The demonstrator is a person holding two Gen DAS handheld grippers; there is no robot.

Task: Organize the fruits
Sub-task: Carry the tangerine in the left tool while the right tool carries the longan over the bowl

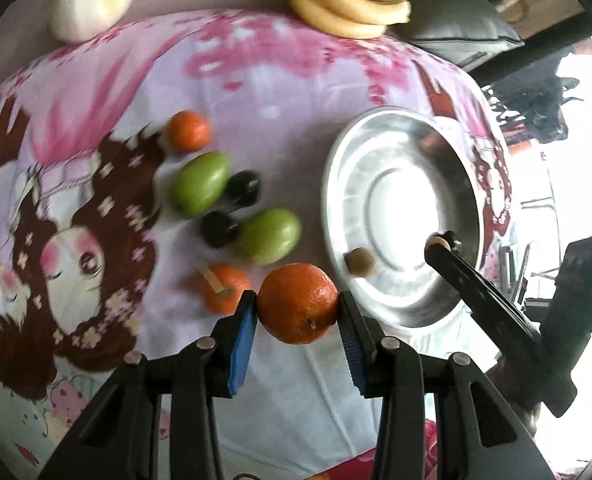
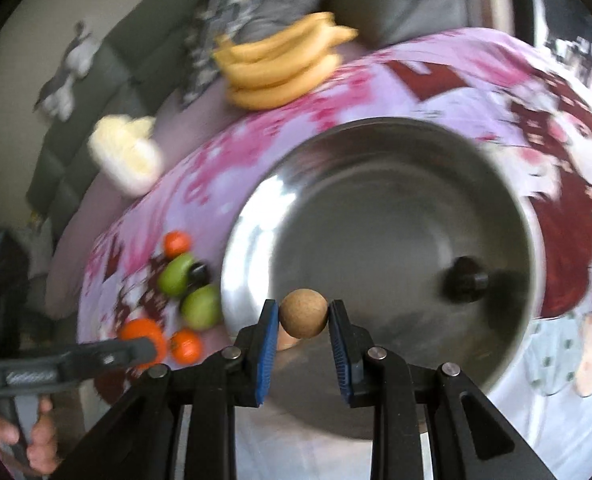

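On the left of the worktop's pink printed cloth (image 1: 256, 92) lie the fruits not yet moved: a small orange (image 1: 188, 130), two green fruits (image 1: 201, 182) with two dark ones (image 1: 243, 188) between them, and another small orange (image 1: 225, 288). A bunch of bananas (image 1: 346, 10) lies at the far edge.

The left tool (image 1: 298, 308) is clamped on a large orange (image 1: 298, 303), held above the cloth just beside the steel bowl (image 1: 346, 152). To the right, the right tool (image 2: 303, 314) is clamped on a small brown round fruit (image 2: 304, 313) over the bowl, where a dark fruit (image 2: 466, 279) already rests.

The step in hand looks like carrying fruit to the bowl. Next, each tool likely needs to lower inside the rim and open gently.
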